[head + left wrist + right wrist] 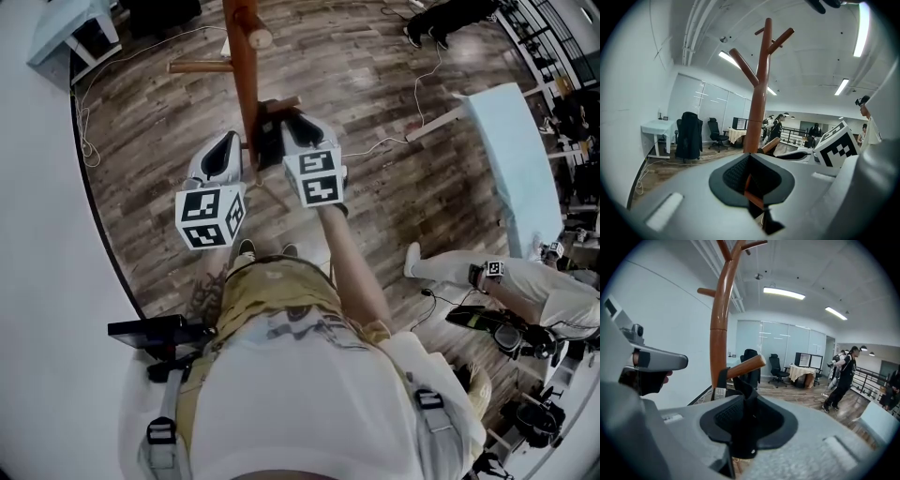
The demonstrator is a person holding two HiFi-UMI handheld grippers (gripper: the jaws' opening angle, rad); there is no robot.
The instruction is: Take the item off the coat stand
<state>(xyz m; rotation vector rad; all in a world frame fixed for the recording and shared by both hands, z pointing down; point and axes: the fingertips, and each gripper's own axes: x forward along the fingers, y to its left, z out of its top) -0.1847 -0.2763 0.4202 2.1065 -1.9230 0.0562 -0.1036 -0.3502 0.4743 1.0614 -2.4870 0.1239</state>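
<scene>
No words, numbers or brand names are legible. The left white cube (210, 217) and the right white cube (317, 176) bear only black square marker patterns. A small white tag (719, 392) on the black fabric item (743, 397) is unreadably blurred.

The coat stand (246, 75) is cut off by the head view's top edge. The right gripper (750, 423) hides the black strap's (749, 397) lower end. It is unclear whether the left gripper's (752, 176) jaws pinch the brown wood (749, 186).

wood plank floor (375, 112) under the left claw (750, 187). white wall (628, 93) on its left; ahead and left a white desk (654, 127) and black chairs (689, 136), glass panels (715, 105) behind them. strip lights (729, 58) on the ceiling (811, 61) above.
</scene>
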